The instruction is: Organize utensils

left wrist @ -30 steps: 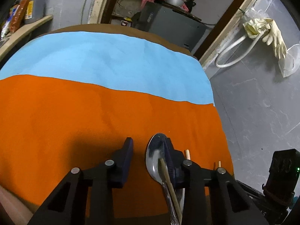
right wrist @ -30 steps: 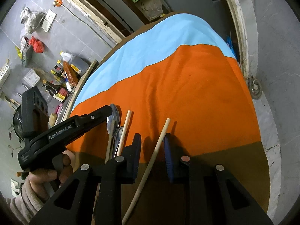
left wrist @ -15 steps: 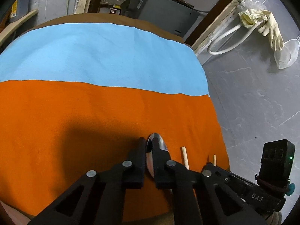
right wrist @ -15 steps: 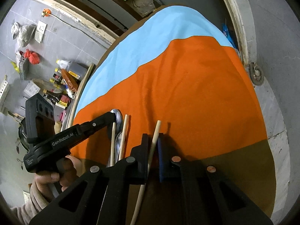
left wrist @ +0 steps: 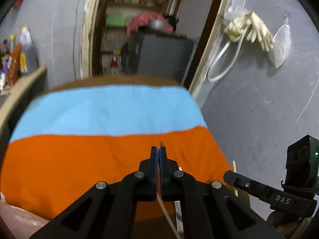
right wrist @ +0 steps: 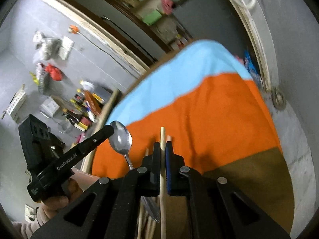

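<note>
At lower centre of the right wrist view we hold a wooden chopstick [right wrist: 162,159] clamped in our right gripper [right wrist: 163,153], while our left gripper [right wrist: 111,128] at left pinches a metal spoon [right wrist: 121,138] by its bowl. Both utensils hang above the orange cloth [right wrist: 215,123]; more chopsticks [right wrist: 146,222] lie below, unsorted. We judge the sorting barely begun. Both grippers angle down toward the table [right wrist: 251,177].

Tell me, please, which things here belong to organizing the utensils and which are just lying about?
Job: spoon in the left gripper; chopstick in the right gripper; loose chopsticks.
Lying about: rubber gloves, white hose, bottles.
</note>
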The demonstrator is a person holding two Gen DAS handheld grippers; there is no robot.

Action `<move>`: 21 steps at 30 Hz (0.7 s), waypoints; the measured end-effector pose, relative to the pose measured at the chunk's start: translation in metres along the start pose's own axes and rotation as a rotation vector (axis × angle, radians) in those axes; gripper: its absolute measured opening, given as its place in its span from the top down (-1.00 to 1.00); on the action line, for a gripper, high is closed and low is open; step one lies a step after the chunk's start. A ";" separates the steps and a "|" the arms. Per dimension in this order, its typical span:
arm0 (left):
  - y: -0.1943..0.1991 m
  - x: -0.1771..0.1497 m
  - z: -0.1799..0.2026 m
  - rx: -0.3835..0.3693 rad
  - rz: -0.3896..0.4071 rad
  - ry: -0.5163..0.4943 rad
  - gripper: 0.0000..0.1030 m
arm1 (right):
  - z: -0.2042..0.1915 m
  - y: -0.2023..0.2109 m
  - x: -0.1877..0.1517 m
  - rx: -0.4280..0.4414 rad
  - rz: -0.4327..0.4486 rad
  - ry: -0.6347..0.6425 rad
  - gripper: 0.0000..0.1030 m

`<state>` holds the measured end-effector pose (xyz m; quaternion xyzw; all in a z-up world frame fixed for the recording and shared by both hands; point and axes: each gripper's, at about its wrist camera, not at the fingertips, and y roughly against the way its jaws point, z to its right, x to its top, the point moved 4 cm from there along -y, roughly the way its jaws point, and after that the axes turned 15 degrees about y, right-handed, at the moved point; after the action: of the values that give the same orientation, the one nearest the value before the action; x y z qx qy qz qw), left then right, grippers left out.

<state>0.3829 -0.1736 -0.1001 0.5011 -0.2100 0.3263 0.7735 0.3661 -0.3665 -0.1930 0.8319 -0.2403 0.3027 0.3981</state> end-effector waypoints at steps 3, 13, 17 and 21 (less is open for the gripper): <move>0.028 0.003 -0.001 -0.003 0.082 -0.011 0.96 | -0.011 0.016 0.009 0.007 0.060 0.033 0.92; 0.108 0.023 -0.016 -0.021 0.266 0.029 0.96 | -0.064 0.054 0.038 0.003 0.173 0.136 0.92; 0.136 0.033 -0.028 -0.034 0.301 0.054 0.96 | -0.089 0.070 0.054 0.028 0.252 0.178 0.92; 0.164 0.042 -0.042 -0.038 0.340 0.076 0.96 | -0.116 0.079 0.070 0.050 0.314 0.220 0.92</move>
<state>0.2953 -0.0762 0.0150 0.4309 -0.2686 0.4672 0.7239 0.3287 -0.3283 -0.0455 0.7557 -0.3149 0.4559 0.3491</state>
